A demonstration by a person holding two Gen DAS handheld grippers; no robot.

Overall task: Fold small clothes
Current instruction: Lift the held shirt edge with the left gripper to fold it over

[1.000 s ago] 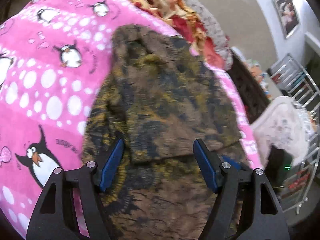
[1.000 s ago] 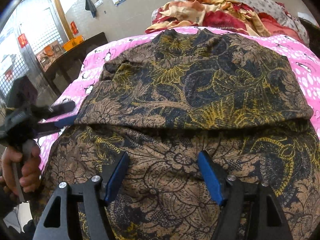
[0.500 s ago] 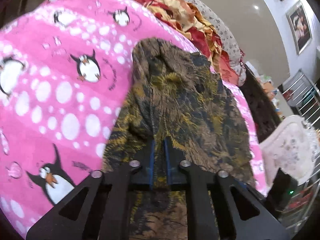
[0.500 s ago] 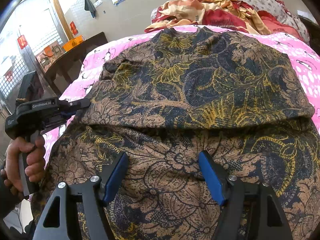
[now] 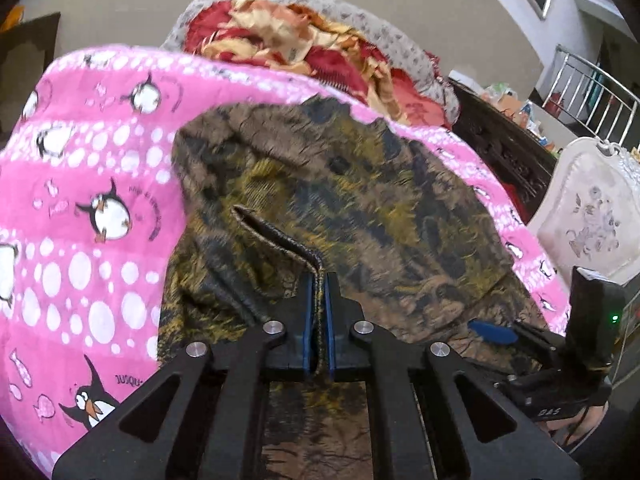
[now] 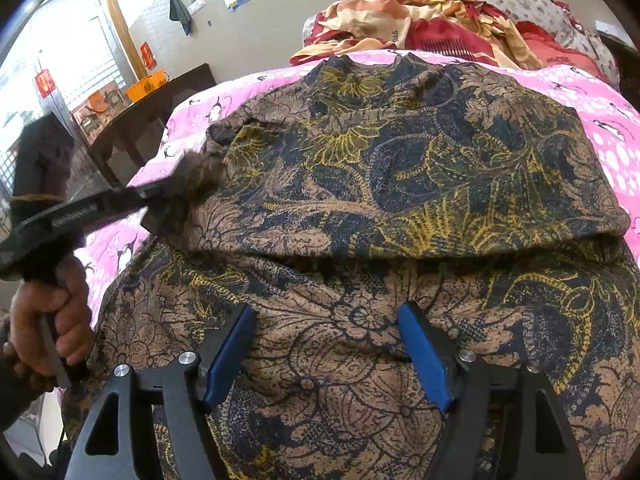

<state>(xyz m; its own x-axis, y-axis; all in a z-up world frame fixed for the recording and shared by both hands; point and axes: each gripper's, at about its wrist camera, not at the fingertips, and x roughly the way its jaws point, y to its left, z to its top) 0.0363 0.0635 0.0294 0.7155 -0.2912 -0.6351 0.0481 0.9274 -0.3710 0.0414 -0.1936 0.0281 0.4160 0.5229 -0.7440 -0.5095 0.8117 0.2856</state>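
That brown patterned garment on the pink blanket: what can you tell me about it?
The garment is thin, soft cloth printed with brown, navy and yellow flowers. It lies spread on the pink penguin blanket, its far part folded over the near part, leaving a rounded fold line across the middle. The left gripper is shut on a hemmed edge at its left side, lifting it. The right gripper hovers open above the near part.
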